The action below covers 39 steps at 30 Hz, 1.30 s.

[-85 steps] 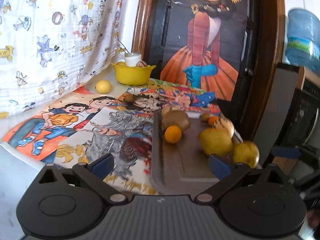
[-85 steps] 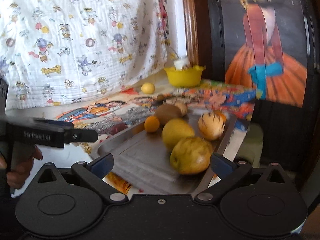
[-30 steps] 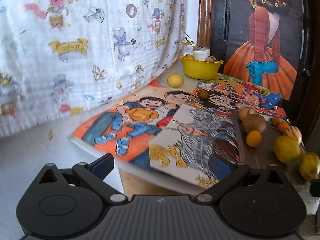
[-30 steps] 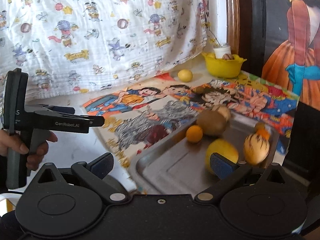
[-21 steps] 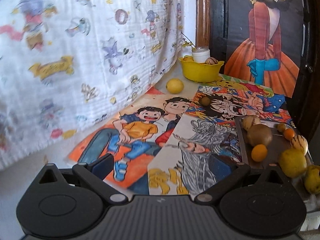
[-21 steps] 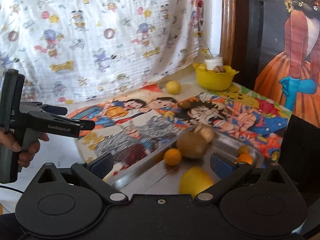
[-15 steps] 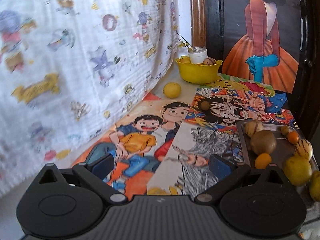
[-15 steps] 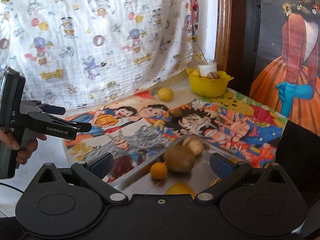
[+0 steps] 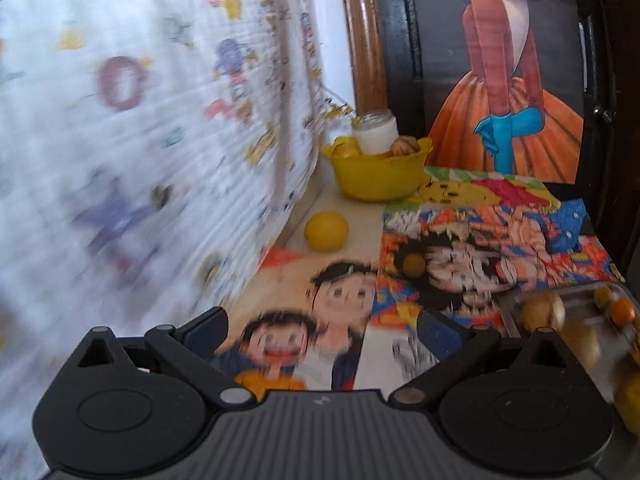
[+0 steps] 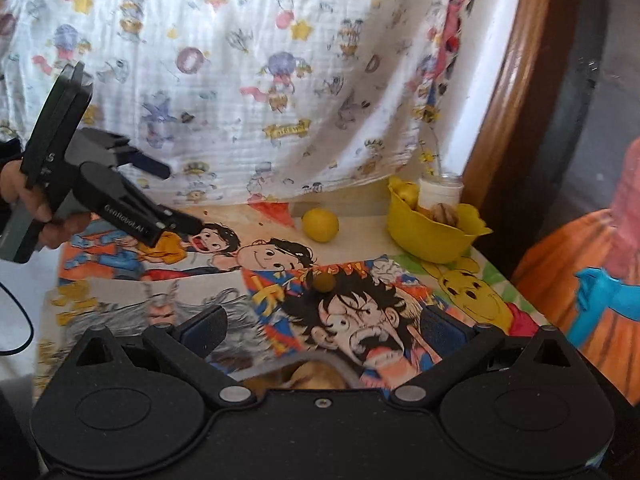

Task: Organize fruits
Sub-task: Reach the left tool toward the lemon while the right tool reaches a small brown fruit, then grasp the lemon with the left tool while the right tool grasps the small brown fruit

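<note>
A round yellow lemon-like fruit [image 9: 326,231] is seen lying loose on the pale tabletop, just in front of the scalloped yellow plastic bowl [image 9: 378,174] and close to the hanging white cartoon-printed cloth [image 10: 240,72]. A smaller round brownish fruit [image 10: 324,281] is found apart from it on the colourful cartoon-printed mats [image 10: 360,308]. Several more fruits, brown and orange, are gathered in the grey metal tray [image 9: 512,308] at the right edge of the left wrist view, though they are blurred there. The bowl is already occupied by a white jar [image 10: 440,192] and a few fruits.

The yellow fruit is judged to be firm, fairly light and smooth-skinned, so it could roll or slip if pinched off-centre; it would best be taken across its widest middle with moderate pressure. The small brown one is likely light and easily nudged away.

The left gripper [image 9: 322,326] is held with its fingers spread wide and nothing between them, pointed over the mats toward the yellow fruit, which is well ahead of it. The right gripper [image 10: 322,328] is likewise spread and empty, above the near end of the tray. The next step is judged to be a reach for one of the loose fruits.
</note>
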Motion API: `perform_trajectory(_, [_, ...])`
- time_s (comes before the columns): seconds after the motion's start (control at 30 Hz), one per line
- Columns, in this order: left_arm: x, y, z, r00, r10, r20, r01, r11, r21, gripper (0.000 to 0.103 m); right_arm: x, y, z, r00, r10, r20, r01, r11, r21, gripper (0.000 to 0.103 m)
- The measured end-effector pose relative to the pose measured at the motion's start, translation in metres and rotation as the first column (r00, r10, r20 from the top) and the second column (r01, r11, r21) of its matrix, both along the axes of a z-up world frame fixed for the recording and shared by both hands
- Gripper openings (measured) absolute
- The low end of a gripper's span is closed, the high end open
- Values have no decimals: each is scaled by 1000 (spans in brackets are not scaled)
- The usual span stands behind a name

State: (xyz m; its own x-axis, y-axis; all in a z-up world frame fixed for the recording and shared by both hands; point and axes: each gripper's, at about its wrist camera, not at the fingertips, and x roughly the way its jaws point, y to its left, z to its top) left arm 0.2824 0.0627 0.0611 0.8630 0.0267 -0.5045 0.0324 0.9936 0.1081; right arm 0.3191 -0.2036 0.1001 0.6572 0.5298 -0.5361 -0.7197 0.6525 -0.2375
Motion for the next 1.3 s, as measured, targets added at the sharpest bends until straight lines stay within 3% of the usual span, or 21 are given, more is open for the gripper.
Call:
perform_trajectory(0.27, [99, 3, -17, 996, -70, 54, 70, 997, -9, 103, 85, 42, -37, 991, 113, -71, -120, 986, -114, 101])
perform_trajectory(0.63, [200, 8, -62, 999, -38, -10, 38, 999, -20, 102, 144, 97, -86, 976, 155, -155, -181, 969, -169, 79])
perform_trajectory(0.8, [221, 14, -72, 1000, -20, -13, 20, 999, -40, 102, 156, 112, -101, 973, 155, -171, -187, 964, -190, 69])
perform_trajectory(1.0, [236, 9, -80, 999, -34, -26, 34, 999, -16, 100, 170, 117, -107, 972, 131, -197, -161, 976, -148, 56])
perform_trajectory(1.1, [241, 7, -81, 998, -37, -42, 37, 999, -17, 97, 173, 114, -107, 970, 120, -209, -149, 981, -124, 44])
perform_trajectory(1.3, [248, 9, -84, 996, -32, -80, 28, 999, -44, 78, 172, 112, -108, 968, 130, -215, -154, 983, -100, 35])
